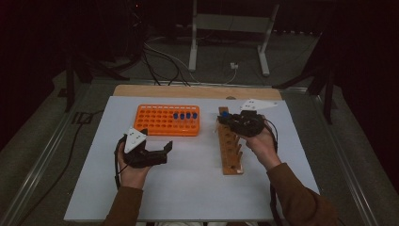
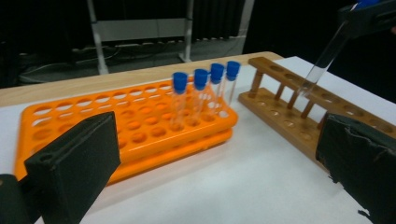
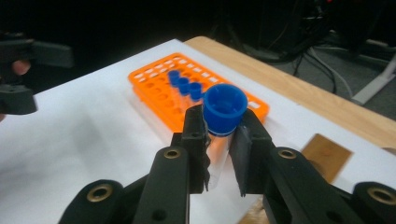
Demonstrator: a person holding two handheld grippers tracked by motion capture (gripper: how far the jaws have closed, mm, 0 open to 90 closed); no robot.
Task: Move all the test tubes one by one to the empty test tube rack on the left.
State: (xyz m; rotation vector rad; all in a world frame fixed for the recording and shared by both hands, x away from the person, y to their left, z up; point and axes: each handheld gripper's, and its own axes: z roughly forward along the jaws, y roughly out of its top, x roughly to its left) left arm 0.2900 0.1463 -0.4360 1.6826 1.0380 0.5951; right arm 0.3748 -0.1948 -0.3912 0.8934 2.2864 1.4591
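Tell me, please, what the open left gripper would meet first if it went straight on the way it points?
Most likely the orange plastic tube rack, which lies straight beyond the left gripper and nearest between its jaws; depth is hard to judge.

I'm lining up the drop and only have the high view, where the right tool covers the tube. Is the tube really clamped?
Observer: Yes. In the right gripper view the right tool is shut on the blue-capped tube, gripping just under the cap.
Operator: Where does the tube's lower end sit?
Observer: The left gripper view shows the tube tilted, its lower end over the top rail of the wooden rack, near the far end. I cannot tell whether it has entered a hole.
Operator: How many tubes are left in the orange rack?
Observer: Four capped tubes stand in a row in the orange rack.
Operator: And the left tool?
Observer: The left tool is open with nothing between its jaws.
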